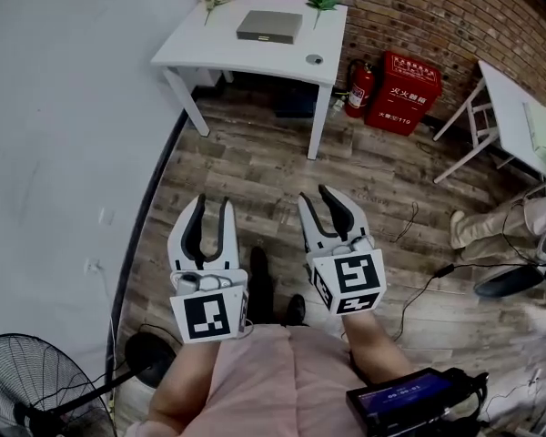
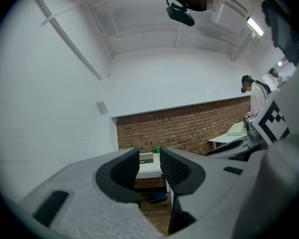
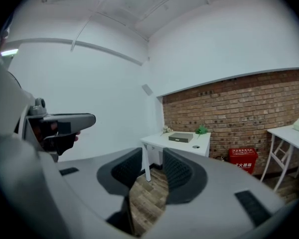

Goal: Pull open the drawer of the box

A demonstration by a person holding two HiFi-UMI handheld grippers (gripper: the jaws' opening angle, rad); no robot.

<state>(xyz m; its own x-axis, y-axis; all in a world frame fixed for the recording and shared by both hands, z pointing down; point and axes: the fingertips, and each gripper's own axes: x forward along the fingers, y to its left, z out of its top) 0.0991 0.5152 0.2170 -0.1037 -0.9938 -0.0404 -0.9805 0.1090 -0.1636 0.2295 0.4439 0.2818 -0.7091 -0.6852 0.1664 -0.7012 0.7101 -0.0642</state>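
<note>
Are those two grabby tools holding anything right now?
Nothing. The left tool and right tool are both open and empty; the box sits far off on the table.

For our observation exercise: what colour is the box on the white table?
The box is grey; the head view shows it best.

The person is wearing a pale pink garment (image 1: 255,381), perhaps a dress or shorts, and dark shoes (image 1: 259,276). The left gripper (image 1: 213,206) and right gripper (image 1: 316,196) are showing white shells lined with curved, ribbed black pads. At six o'clock on each, a cube (image 1: 209,315) is carrying black-and-white square markers.
</note>
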